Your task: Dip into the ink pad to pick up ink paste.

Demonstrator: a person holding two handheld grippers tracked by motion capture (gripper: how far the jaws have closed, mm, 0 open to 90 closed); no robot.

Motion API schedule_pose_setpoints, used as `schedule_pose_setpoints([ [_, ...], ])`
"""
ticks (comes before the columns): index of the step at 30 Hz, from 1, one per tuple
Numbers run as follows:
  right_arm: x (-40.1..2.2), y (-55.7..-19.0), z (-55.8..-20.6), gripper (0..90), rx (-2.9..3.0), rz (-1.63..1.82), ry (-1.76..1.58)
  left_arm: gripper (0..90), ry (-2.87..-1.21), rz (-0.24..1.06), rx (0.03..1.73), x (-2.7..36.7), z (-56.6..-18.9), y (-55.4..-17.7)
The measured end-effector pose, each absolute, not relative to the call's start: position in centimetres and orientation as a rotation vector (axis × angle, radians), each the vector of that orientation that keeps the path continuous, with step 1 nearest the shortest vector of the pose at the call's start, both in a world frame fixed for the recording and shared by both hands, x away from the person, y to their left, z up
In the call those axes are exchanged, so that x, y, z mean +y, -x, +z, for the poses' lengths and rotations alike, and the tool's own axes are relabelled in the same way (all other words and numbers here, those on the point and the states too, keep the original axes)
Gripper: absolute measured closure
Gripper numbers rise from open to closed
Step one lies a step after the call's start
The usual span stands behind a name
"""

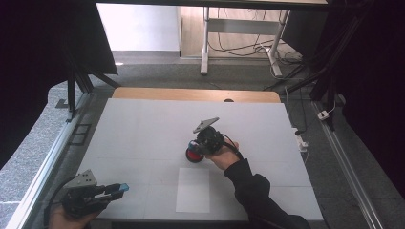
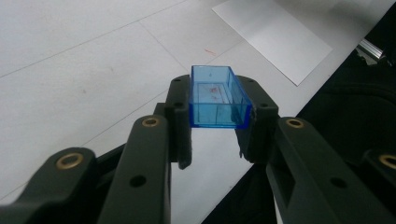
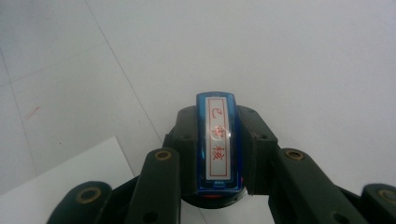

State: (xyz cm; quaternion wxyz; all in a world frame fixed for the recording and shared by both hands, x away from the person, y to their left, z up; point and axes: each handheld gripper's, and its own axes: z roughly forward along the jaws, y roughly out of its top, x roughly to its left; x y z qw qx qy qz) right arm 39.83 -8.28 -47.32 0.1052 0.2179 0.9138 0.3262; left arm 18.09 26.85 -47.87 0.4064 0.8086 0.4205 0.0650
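High view: your right gripper (image 1: 199, 149) stands over a red ink pad (image 1: 193, 155) beyond the white paper sheet (image 1: 193, 190); your left gripper (image 1: 117, 189) holds a blue cap (image 1: 123, 187) at its tips.

Left gripper view: the jaws are clenched on the translucent blue cap (image 2: 218, 97), pinched across its long side walls, open side up. Expect thin, light, brittle plastic; keep pressure low.

Right gripper view: the jaws grasp the blue stamp (image 3: 218, 142) by its flat flanks, label facing you, base just past the tips on the pad. The glossy casing looks slippery; keep the grip centred on the flanks.
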Motion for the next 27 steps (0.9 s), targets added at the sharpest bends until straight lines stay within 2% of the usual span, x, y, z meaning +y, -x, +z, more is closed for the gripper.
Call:
schedule_pose_setpoints([
  [7, -8.2, -39.5, -46.5, 70.7, 2.685, 0.997, -0.626, 68.7, -2.036, 0.166, 1.062, 26.9, -47.9, -18.1],
  [27, -7.7, -39.7, -47.8, 70.8, 2.732, 0.945, -0.655, 68.7, -2.036, 0.16, 1.066, 26.9, -47.9, -18.1],
])
